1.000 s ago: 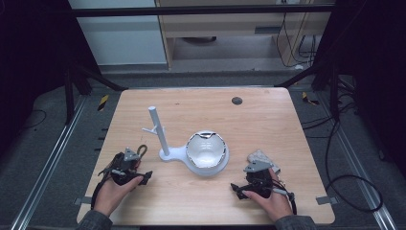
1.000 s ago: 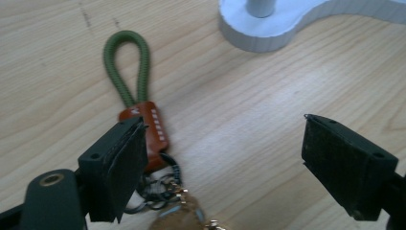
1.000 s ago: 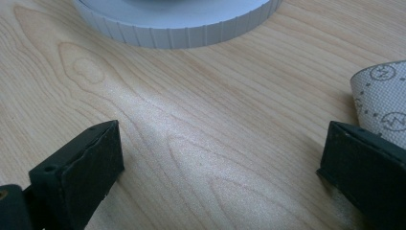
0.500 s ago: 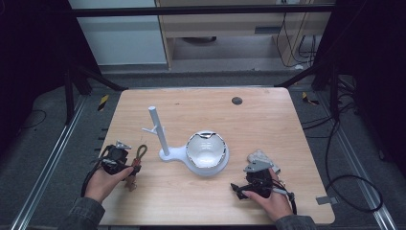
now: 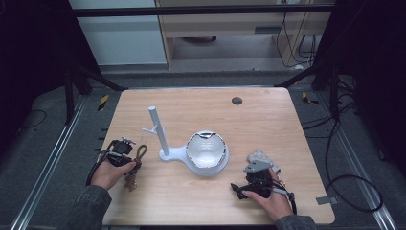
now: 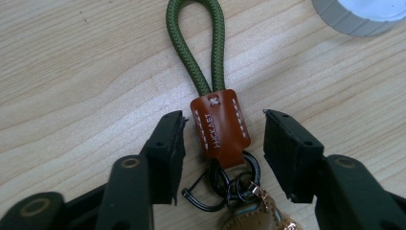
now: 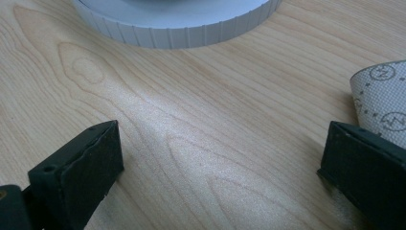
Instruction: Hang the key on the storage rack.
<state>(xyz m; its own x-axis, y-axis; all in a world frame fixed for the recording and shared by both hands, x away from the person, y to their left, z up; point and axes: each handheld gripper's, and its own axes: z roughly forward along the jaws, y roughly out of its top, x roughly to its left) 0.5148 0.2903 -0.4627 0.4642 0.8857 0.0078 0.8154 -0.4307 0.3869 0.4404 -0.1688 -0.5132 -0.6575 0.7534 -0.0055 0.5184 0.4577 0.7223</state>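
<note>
Wooden table (image 5: 287, 120) is bearing a keychain (image 6: 219, 125); left gripper (image 6: 224, 143) jaws, closing astride its tag, aren't touching yet; right gripper (image 7: 220, 167) is idling wide.

Keychain flat on the wooden table (image 5: 287, 124), near its left edge

The keychain (image 6: 218, 120) has an olive-green braided cord loop (image 6: 194, 43) that runs into a brown leather tab (image 6: 221, 125) with white stitching and stamped letters. Below the tab hang black metal rings (image 6: 225, 184) and a tan leather piece with a gold-coloured fitting (image 6: 256, 215), partly cut off by the picture's edge. In the high view the keychain (image 5: 138, 160) lies lengthwise, its loop pointing toward the table's far edge.
</note>
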